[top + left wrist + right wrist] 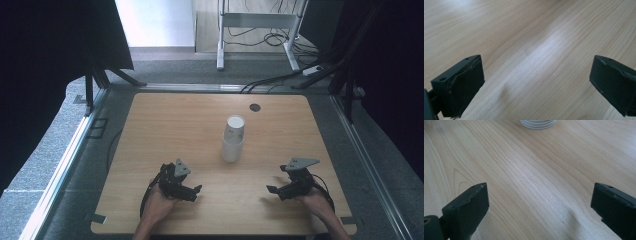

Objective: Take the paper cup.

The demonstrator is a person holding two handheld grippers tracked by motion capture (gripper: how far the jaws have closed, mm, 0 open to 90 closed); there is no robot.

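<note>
High view: a square wooden table [165, 125] with rounded corners and pale lengthwise grain, standing on grey carpet; a small dark round grommet [255, 107] sits near its far edge. A stack of white paper cups [233, 139] stands inverted, rims down, near the table's centre, leaning slightly, well apart from both grippers and roughly midway between them. The left gripper [194, 191], black with a grey three-cornered plate, rests low at the near left of the table in the person's left hand [159, 202]; the right gripper [274, 190], likewise plated, rests at the near right in the right hand [314, 199]. Each points inward toward the other.

Left gripper view: the two black, blocky jaws stand wide apart over bare wood, with nothing between them.

Right gripper view: jaws likewise wide apart and empty; the stack's ribbed, nested rims [538, 123] appear at the top edge, ahead of the gripper.

Handling (judgement): the cups look thin-walled, very light and easily crushed, and the tall narrow stack would tip under a sideways nudge. A gentle squeeze across the tapered wall, below the closed top, seems safest; nested cups may lift together or separate unpredictably.
</note>
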